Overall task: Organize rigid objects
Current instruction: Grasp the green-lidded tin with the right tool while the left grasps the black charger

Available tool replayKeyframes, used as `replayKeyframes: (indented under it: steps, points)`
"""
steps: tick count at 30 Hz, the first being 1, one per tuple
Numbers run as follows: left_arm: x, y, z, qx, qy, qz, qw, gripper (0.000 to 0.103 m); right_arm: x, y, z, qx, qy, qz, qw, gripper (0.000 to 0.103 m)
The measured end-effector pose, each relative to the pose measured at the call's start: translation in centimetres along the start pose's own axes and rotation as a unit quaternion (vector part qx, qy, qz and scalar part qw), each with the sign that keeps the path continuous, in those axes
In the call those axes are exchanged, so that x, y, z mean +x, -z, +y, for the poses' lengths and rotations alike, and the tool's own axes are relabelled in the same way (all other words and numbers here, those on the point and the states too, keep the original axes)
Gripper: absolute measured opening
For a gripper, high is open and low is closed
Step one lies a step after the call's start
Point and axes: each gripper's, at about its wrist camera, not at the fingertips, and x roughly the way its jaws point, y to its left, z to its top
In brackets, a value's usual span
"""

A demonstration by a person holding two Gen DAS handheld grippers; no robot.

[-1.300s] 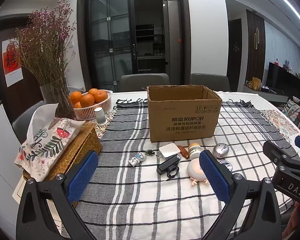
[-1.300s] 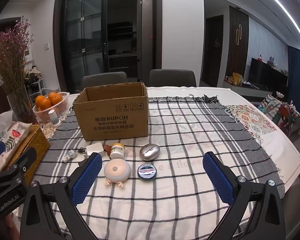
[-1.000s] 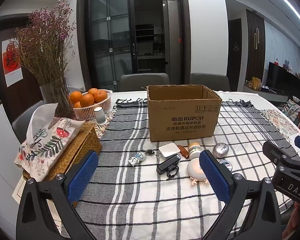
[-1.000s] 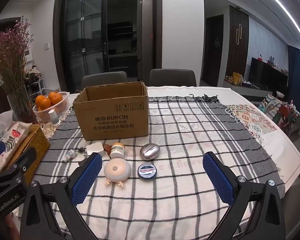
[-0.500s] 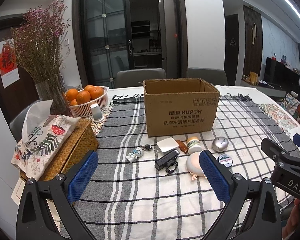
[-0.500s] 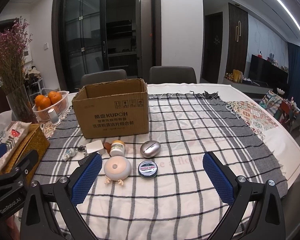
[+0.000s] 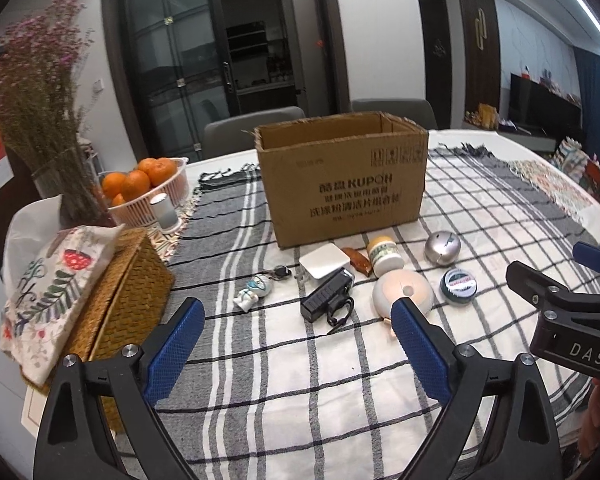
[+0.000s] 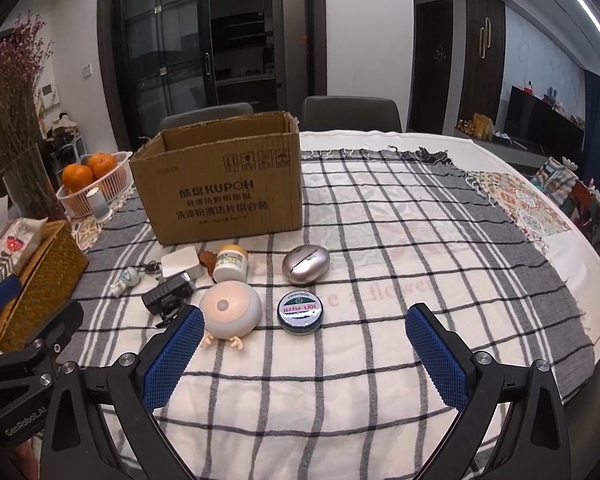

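An open cardboard box [image 7: 342, 184] [image 8: 220, 188] stands on the checked tablecloth. In front of it lie several small items: a white charger [image 7: 324, 261], a black device [image 7: 327, 294], a small figurine [image 7: 254, 291], a white jar [image 8: 230, 263], a silver egg-shaped case [image 8: 306, 264], a pink round toy [image 8: 230, 310] and a round tin [image 8: 300, 312]. My left gripper [image 7: 296, 320] is open and empty, short of the black device. My right gripper [image 8: 300, 332] is open and empty, just short of the tin.
A wicker tissue box [image 7: 116, 284] stands at the left. Behind it are a vase of dried flowers [image 7: 40, 112], a basket of oranges [image 7: 148, 188] and a small white cylinder [image 7: 162, 212]. Chairs [image 8: 350, 114] stand behind the table.
Both grippers have moved forward and tilted down toward the small items, which now look larger. Both stay open and empty.
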Motion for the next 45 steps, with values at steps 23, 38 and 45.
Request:
replayKeyframes:
  steps: [23,38,45]
  points:
    - [10.2,0.4,-1.9,0.112,0.02,0.068,0.9912,0.061,9.4,1.0,0.4,-0.001,-0.012,0.097,0.995,0.089]
    - [14.0,1.7,-2.5,0.173,0.022,0.095,0.9801,0.052,12.4,1.8,1.2,-0.032,0.006,0.11,0.993,0.078]
    - [14.9,1.9,-2.6,0.178,0.034,0.104,0.9779,0.049,13.4,1.8,1.4,-0.042,0.007,0.113,0.993,0.072]
